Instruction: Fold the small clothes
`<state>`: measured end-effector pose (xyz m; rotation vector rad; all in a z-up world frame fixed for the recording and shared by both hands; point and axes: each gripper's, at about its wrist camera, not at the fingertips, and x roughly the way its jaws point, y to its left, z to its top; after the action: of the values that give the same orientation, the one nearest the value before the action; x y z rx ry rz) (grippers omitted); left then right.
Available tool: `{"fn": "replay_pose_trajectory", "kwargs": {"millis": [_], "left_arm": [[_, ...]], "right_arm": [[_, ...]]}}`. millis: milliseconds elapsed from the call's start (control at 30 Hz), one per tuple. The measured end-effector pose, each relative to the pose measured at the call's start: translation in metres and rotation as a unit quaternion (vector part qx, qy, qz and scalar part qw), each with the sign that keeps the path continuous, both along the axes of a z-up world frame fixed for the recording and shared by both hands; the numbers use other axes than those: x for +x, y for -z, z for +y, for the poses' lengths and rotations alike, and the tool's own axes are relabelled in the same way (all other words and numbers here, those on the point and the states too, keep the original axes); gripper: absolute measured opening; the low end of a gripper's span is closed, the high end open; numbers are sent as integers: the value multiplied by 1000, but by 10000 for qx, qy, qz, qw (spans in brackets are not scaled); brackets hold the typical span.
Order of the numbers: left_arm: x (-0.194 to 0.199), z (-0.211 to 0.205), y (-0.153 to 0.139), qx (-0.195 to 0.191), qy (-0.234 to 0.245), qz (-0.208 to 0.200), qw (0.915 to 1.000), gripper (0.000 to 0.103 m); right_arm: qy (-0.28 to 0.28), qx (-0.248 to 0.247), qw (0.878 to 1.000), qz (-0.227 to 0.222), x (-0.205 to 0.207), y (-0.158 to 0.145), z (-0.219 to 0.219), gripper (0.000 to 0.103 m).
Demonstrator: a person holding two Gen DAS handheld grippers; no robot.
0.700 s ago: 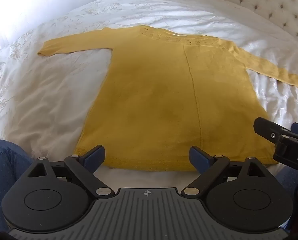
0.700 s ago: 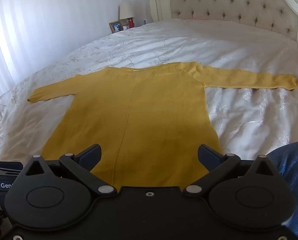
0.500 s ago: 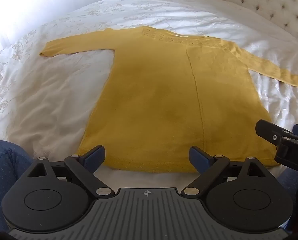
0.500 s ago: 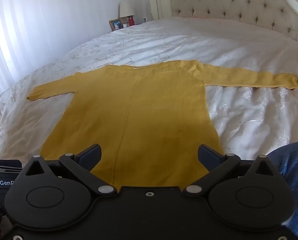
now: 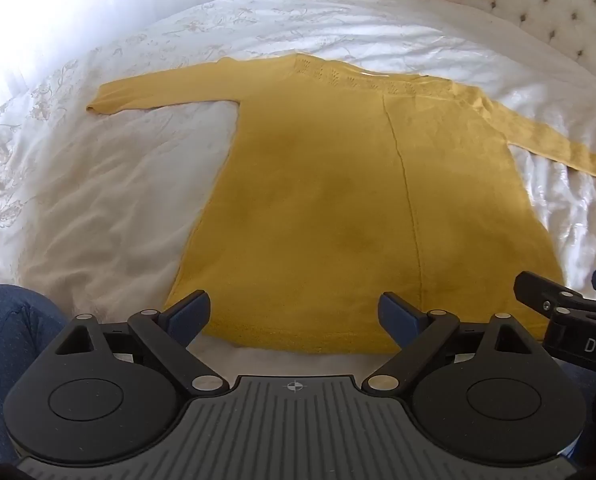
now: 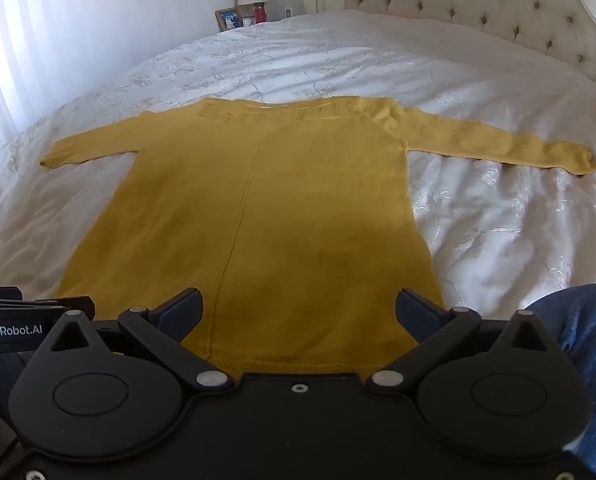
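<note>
A yellow sweater (image 5: 337,200) lay flat on the white bed (image 5: 98,200), neck toward the headboard (image 6: 477,12), hem along the near edge of the bed, both sleeves spread wide. No fold had been made yet, by the look of it.

Starting at the left, the left sleeve (image 5: 158,90) ran out toward the left edge of the bed, its cuff lying flat on the cover. The left tool (image 5: 294,316) hovered just above the hem, nearer its left corner, with its blue pads wide apart and nothing between them. A seam (image 5: 405,200) ran straight down the middle of the sweater. The right tool (image 6: 298,312) hung over the right half of the hem, likewise spread wide and empty. Farther right, the right sleeve (image 6: 497,144) reached toward the right edge of the bed, a little bunched at its cuff.

The step in hand looked like the first grasp. To do it well, each tool should probably come down low on a hem corner or a sleeve and pinch both layers of knit, not the bed cover beneath. The seam would serve as a guide for a straight fold. Lifting evenly on both sides should keep the soft knit from dragging or wrinkling.
</note>
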<state>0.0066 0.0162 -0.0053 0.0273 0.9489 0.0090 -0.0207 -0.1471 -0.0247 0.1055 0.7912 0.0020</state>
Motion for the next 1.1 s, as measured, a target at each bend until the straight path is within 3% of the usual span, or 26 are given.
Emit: {"fn": "replay_pose_trajectory", "kwargs": {"millis": [1100], "left_arm": [[2,-3,6,95,57,89,9999,92]], "right_arm": [[29,-1,10000,69,4,-2,4,102]]}}
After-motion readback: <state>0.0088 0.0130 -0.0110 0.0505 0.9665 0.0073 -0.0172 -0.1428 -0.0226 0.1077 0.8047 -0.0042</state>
